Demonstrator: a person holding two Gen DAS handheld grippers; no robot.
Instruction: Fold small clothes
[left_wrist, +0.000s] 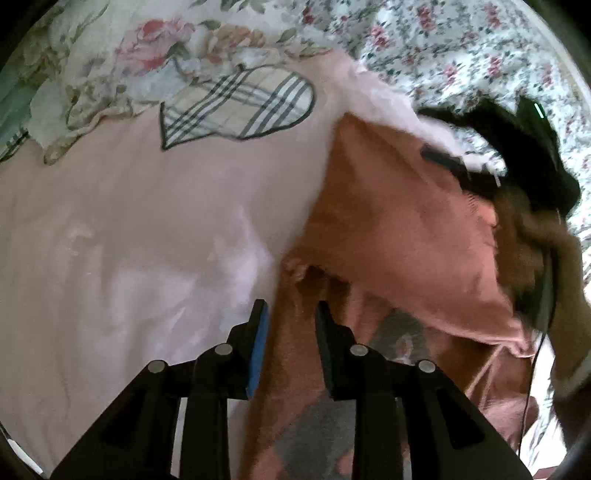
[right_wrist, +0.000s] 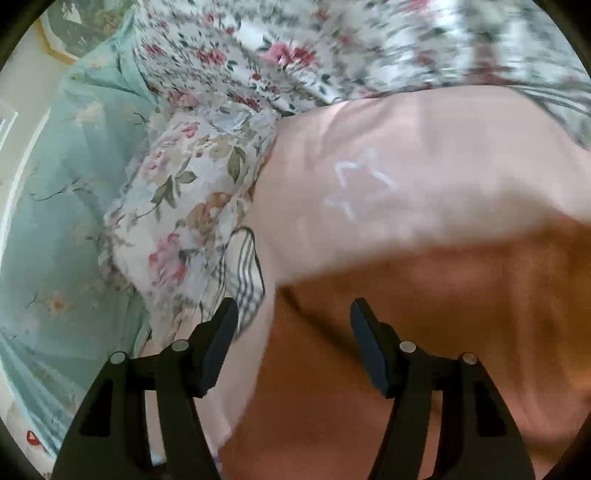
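Nearest the left wrist camera, the left gripper (left_wrist: 290, 314) stands with its fingers spread a little, straddling the edge where a darker, rust-pink flap (left_wrist: 399, 236) of the garment rises off the lighter pink cloth (left_wrist: 129, 240); whether cloth actually sits between the pads I cannot tell. From the right wrist view, the right gripper (right_wrist: 293, 314) is spread wide and holds nothing, hovering over the shaded fold of the same pink garment (right_wrist: 424, 155), which bears a faint white star (right_wrist: 356, 184). Farther out in the left view, a plaid heart patch (left_wrist: 240, 107) marks the garment's front, and the right-hand tool with the person's arm (left_wrist: 524, 173) reaches in over the lifted flap. Beyond lie a floral pillow (right_wrist: 192, 192) and the flowered bedspread (left_wrist: 461, 48). The fold looks under way, not finished. To do it well, I would pinch the flap right at its edge with both grippers level, carry it across flat and taut, and lay it down before letting go, so no bunching forms under the crease.
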